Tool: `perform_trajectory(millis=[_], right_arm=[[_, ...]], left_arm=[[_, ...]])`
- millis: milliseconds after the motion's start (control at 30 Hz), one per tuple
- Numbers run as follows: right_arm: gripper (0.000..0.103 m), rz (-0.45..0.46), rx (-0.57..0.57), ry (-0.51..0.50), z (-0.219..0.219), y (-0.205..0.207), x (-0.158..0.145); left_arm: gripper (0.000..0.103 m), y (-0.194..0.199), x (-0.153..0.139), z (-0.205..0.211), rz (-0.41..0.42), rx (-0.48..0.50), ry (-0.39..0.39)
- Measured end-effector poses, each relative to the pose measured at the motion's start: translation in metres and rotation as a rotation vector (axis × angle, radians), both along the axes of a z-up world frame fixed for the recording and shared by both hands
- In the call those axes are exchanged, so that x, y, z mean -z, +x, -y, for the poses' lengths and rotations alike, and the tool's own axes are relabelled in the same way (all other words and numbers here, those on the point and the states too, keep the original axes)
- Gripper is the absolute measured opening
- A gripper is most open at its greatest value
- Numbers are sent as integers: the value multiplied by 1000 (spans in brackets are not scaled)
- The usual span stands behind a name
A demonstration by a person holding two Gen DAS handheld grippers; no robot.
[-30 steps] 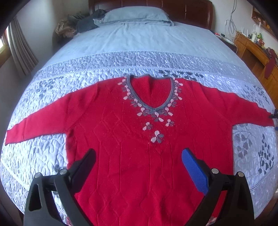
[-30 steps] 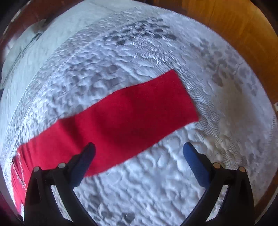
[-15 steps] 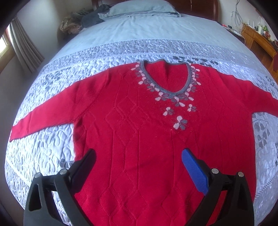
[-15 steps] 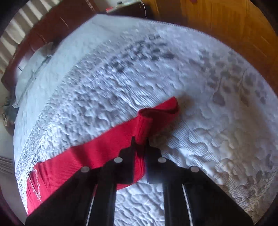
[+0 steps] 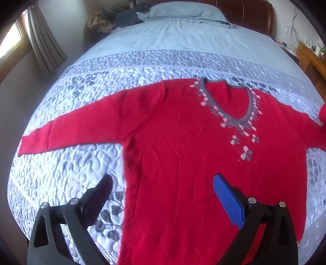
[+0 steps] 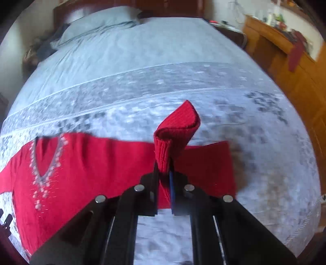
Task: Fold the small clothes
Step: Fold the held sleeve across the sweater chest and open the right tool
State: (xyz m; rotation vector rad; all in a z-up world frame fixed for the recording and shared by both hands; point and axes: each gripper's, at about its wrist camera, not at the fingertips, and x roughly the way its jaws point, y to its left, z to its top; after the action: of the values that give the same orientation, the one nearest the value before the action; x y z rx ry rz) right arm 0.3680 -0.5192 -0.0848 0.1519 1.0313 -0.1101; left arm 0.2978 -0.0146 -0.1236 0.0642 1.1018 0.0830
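Your red knitted V-neck sweater with grey and pink leaf trim (image 5: 183, 155) lies face up and spread flat across the foot of the bed, its left sleeve stretched out to the side. It looks a thick, soft, limp knit: light enough for one pair of tongs, but it will sag and drag wherever it is unsupported, and the wool should grip the quilt rather than slide. Your right tongs (image 6: 164, 173) are pressed together on the ribbed cuff of the right sleeve (image 6: 177, 124), which curls up above the cover. Cuffs, hem corners and shoulders seem the firmest places to pinch. Your left tongs (image 5: 163, 187) hang spread over the sweater's lower left side, holding nothing. The pale quilted bedspread with grey leaf print (image 5: 61, 173) is soft and springy. Beyond it are a grey pillow (image 5: 183, 12), a dark wooden headboard (image 5: 254, 16) and a wooden dresser (image 6: 285, 59).
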Motion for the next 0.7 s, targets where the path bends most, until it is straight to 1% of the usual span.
perform_trajectory(millis=[67, 167, 367, 467, 500, 533, 567, 600, 633, 700], right_arm=[[5, -5, -37, 31, -29, 11, 7], [5, -9, -91, 42, -76, 22, 16], [4, -6, -188, 128, -144, 32, 23], [4, -27, -236, 165, -167, 35, 34], [5, -32, -245, 165, -170, 35, 37], [11, -49, -265, 163, -176, 34, 43], [12, -61, -277, 162, -178, 34, 48], [16, -70, -286, 161, -179, 32, 52], [21, -81, -295, 166, -180, 30, 57], [26, -95, -307, 194, -178, 25, 64]], left_arm=[[99, 4, -3, -8, 9, -6, 3], [99, 9, -5, -16, 18, -15, -5], [99, 15, 2, -26, 10, -32, -30], [99, 17, 7, -24, 2, -31, -33], [99, 18, 8, -23, -1, -30, -35], [99, 20, 10, -21, -6, -29, -38], [99, 21, 11, -19, -10, -27, -41], [99, 23, 13, -15, -15, -21, -47], [99, 24, 14, -12, -18, -16, -51], [99, 28, 15, -3, -25, 1, -65]])
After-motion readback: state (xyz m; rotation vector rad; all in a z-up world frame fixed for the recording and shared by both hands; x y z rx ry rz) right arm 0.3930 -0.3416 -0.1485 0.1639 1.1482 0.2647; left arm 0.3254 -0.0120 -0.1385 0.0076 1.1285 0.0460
